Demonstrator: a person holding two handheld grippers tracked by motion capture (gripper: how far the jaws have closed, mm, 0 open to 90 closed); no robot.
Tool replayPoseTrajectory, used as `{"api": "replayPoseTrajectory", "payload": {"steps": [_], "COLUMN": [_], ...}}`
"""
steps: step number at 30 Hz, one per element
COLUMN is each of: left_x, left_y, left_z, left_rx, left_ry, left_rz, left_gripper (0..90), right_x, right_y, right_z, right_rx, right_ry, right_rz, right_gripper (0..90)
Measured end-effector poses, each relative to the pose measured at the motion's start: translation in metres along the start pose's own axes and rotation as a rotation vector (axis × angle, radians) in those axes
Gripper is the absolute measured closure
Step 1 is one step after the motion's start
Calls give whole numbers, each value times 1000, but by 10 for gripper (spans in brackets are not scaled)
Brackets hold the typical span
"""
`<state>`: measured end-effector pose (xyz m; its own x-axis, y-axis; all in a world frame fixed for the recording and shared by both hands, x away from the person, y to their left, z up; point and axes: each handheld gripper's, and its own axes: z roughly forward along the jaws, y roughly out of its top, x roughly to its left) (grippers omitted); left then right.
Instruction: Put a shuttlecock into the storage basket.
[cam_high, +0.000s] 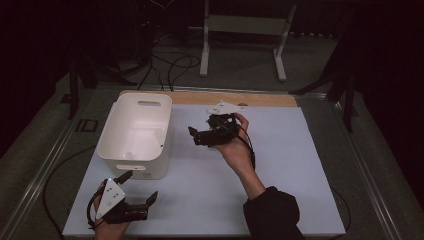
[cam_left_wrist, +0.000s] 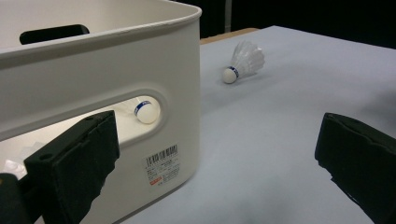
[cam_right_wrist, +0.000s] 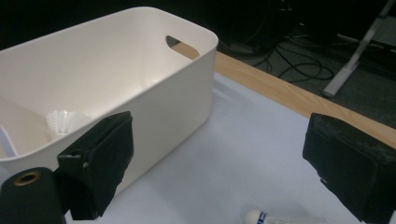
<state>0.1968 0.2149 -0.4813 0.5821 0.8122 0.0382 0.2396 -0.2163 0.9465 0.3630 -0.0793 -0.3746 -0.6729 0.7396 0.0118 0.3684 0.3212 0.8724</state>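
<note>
Lab or test rig: dark room, floor cables (cam_high: 170, 65), white stand (cam_high: 245, 30), covered table (cam_high: 290, 150).

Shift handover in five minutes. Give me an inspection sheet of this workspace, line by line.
Surface: pale mat on a table with a wooden edge strip at the far side.
Job's things: white bin with at least one shuttlecock inside; another shuttlecock lies on the mat beside the bin.
Clutter: nothing seen.
Grippers: left gripper low at the bin's near wall, jaws apart, empty; right gripper held above the mat right of the bin, jaws apart, empty.
Cables: one cable loops off the mat's left side; several lie on the floor beyond the table.
Surroundings: dark room, white frame stand behind the table.
</note>
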Motion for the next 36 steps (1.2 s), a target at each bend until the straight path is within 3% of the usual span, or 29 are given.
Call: {"api": "replayPoseTrajectory", "payload": {"steps": [36], "left_x": [-1], "left_y": [0], "left_z": [1], "left_rx": [-8], "left_ry": [1], "left_rz": [-9], "left_gripper": [4], "right_x": [-34], "right_y": [-37], "right_z": [9], "right_rx": [74], "right_ry": [-58], "right_rz": [77], "right_gripper": [87]}}
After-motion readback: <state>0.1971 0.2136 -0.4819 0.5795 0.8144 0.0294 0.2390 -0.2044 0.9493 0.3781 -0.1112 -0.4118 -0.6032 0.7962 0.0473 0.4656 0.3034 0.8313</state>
